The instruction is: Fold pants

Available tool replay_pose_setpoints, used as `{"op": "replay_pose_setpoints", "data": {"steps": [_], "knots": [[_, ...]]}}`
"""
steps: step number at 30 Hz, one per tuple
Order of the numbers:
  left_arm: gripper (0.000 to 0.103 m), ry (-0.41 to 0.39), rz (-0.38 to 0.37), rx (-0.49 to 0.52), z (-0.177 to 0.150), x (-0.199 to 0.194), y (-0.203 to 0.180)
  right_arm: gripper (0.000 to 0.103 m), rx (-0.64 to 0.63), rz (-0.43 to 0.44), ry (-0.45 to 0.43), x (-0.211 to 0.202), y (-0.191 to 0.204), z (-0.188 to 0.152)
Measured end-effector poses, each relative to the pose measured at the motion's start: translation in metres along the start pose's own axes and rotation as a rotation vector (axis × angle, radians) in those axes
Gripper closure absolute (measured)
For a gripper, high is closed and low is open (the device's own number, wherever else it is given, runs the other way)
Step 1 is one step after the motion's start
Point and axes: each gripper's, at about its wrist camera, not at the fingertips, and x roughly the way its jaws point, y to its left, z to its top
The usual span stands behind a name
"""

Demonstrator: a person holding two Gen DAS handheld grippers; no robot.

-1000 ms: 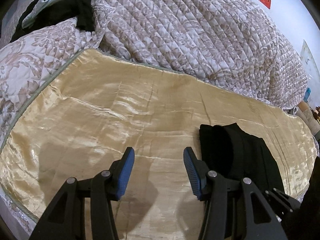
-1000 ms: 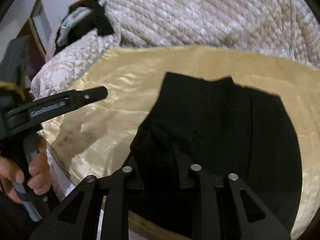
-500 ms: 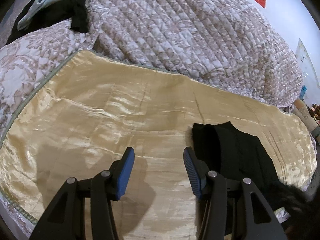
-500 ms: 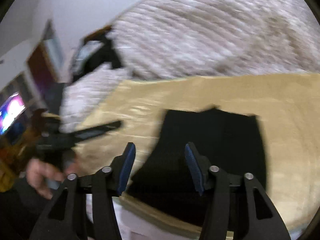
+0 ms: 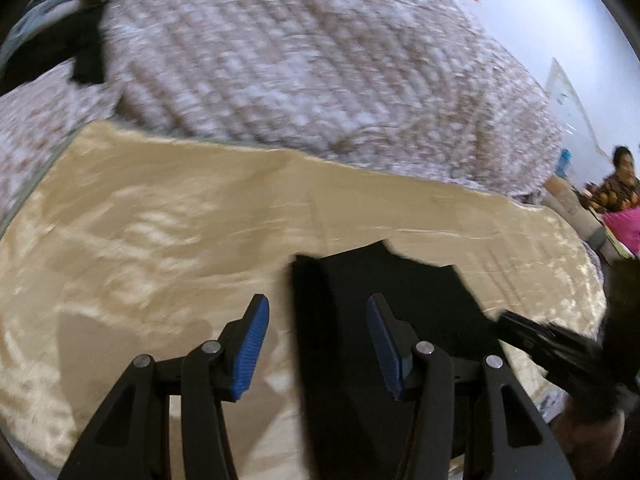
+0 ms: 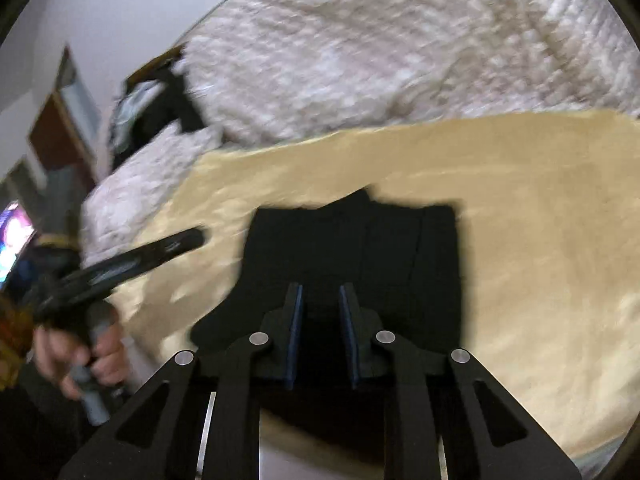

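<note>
Left gripper [image 5: 316, 344]: I am holding it spread about halfway, nothing between the blue pads, above the bed. One pad is hanging over the gold satin bedspread [image 5: 160, 232], the other over the left edge of the black pants [image 5: 384, 288].

Pants: they are lying on the gold bedspread near the bed's front edge, already gathered into a compact dark rectangle with several layers showing as parallel creases in the right wrist view [image 6: 352, 248]. The upper edge is uneven, one corner peaking above the rest.

Handling, as I judge it: soft, limp, light fabric; it will be sagging from any single pinch, so two holds on matching corners look wiser. The satin under it looks slick, so the stack may be sliding rather than lifting if dragged. Best holds seem to be the near corners, pinching all layers together.

Right gripper [image 6: 320, 320]: its jaws are closing, now a narrow gap, over the near middle of the pants. Blur and black-on-black are stopping me from telling whether any cloth is between the pads.

Containers: none in either view. Behind the bedspread a quilted patterned blanket [image 5: 304, 64] is heaped, with dark clothing [image 5: 86, 52] lying at its far left.
</note>
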Motion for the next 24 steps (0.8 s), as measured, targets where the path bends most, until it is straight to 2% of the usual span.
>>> {"op": "replay_pose_setpoints", "data": {"steps": [2, 5, 6, 8, 10, 12, 13, 15, 22, 24], "knots": [[0.049, 0.007, -0.038, 0.042, 0.009, 0.011, -0.017, 0.084, -0.012, -0.053, 0.032, 0.007, -0.014, 0.014], [0.050, 0.024, -0.073, 0.098, 0.017, 0.031, -0.034, 0.084, -0.032, -0.085, 0.065, 0.027, -0.027, 0.035], [0.050, 0.040, -0.069, 0.109, 0.017, 0.041, -0.035, 0.084, -0.041, -0.087, 0.070, 0.035, -0.029, 0.042], [0.059, 0.089, -0.018, 0.114, 0.012, 0.063, -0.031, 0.084, -0.038, -0.098, 0.081, 0.050, -0.036, 0.049], [0.058, 0.131, 0.013, 0.102, 0.001, 0.079, -0.020, 0.084, -0.025, -0.103, 0.095, 0.063, -0.045, 0.049], [0.058, 0.112, -0.020, 0.070, -0.002, 0.077, -0.013, 0.086, 0.006, -0.127, 0.122, 0.079, -0.059, 0.043], [0.058, 0.108, -0.021, 0.071, -0.002, 0.076, -0.014, 0.087, 0.036, -0.110, 0.119, 0.081, -0.065, 0.040], [0.058, 0.097, -0.019, 0.075, -0.005, 0.077, -0.015, 0.088, 0.086, -0.074, 0.093, 0.079, -0.076, 0.040], [0.056, 0.068, -0.048, 0.045, -0.007, 0.071, -0.007, 0.088, 0.134, -0.033, 0.065, 0.073, -0.083, 0.039], [0.057, 0.058, -0.022, 0.058, -0.010, 0.063, -0.008, 0.085, 0.145, -0.042, 0.059, 0.064, -0.081, 0.039]]}}
